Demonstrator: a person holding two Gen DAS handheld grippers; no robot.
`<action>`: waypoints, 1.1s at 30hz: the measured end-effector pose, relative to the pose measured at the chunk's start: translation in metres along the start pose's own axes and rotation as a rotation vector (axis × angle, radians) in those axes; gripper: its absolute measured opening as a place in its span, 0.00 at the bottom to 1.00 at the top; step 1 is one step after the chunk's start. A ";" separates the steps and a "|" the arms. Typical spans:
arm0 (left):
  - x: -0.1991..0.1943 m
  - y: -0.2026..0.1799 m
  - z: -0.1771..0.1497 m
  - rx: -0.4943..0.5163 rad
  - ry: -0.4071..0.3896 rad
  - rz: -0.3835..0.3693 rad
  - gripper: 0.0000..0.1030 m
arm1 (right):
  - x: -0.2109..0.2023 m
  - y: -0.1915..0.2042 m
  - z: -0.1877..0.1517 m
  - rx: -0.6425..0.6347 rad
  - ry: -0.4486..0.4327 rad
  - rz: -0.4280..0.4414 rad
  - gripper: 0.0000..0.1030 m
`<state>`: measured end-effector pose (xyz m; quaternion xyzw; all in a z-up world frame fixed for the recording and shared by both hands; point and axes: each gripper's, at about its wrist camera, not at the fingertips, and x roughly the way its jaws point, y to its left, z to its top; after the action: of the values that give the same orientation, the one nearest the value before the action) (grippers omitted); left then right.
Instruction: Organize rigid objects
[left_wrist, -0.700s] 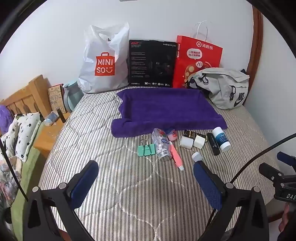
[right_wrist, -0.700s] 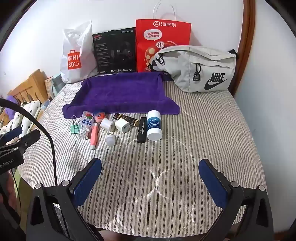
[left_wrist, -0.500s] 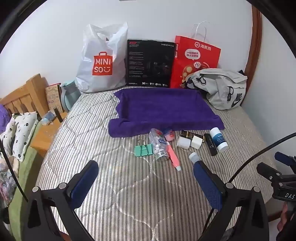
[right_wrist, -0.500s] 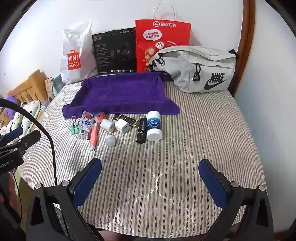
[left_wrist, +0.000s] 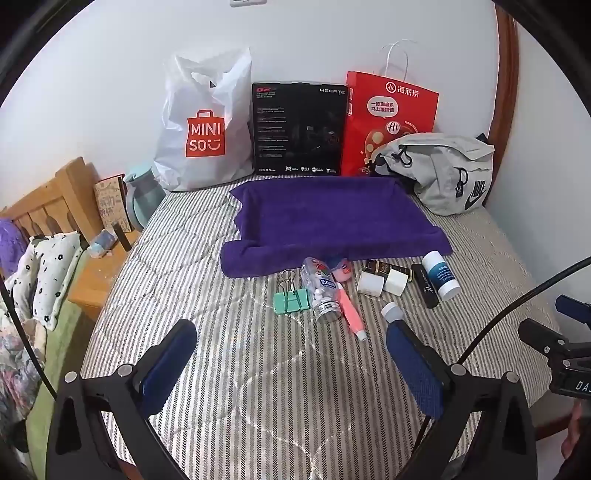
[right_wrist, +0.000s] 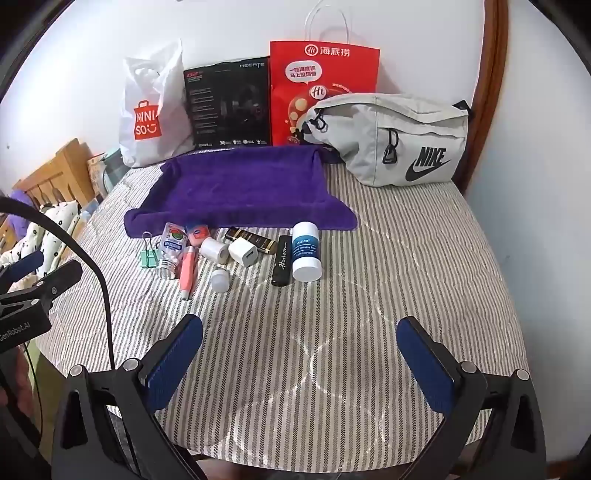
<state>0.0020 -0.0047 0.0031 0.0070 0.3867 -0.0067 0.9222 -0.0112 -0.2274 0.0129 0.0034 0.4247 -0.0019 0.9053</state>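
Both grippers, L (left_wrist: 290, 352) & R (right_wrist: 300, 345), hover over the bed (right_wrist: 388, 295), jaws wide apart, empty. Ahead, a row of small items: pink tube (right_wrist: 187, 271) & black lighter (right_wrist: 281, 260) lie lengthwise, near-to-far; white bottle (right_wrist: 306, 251) cap toward cam. Purple towel (right_wrist: 240, 188) just behind, bags (right_wrist: 388, 144) at wall.

Your left view hides the small white bottle (left_wrist: 391, 309) lower half behind the blue finger pad (left_wrist: 413, 365). The purple terry towel (right_wrist: 240, 188) covers the grey waist bag (right_wrist: 388, 144) corner — small print on the black carton (right_wrist: 229, 103) is unreadable.
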 end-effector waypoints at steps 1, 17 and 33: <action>-0.001 0.001 0.000 -0.003 -0.001 -0.002 1.00 | -0.001 0.000 0.000 0.000 -0.002 -0.001 1.00; -0.007 0.006 -0.001 -0.006 -0.017 -0.011 1.00 | -0.002 -0.003 -0.001 0.005 -0.003 -0.005 1.00; -0.007 0.005 -0.002 -0.007 -0.014 -0.003 1.00 | -0.002 -0.001 -0.003 0.003 0.000 -0.006 1.00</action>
<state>-0.0044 0.0006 0.0068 0.0034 0.3802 -0.0069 0.9249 -0.0146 -0.2281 0.0128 0.0034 0.4248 -0.0051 0.9053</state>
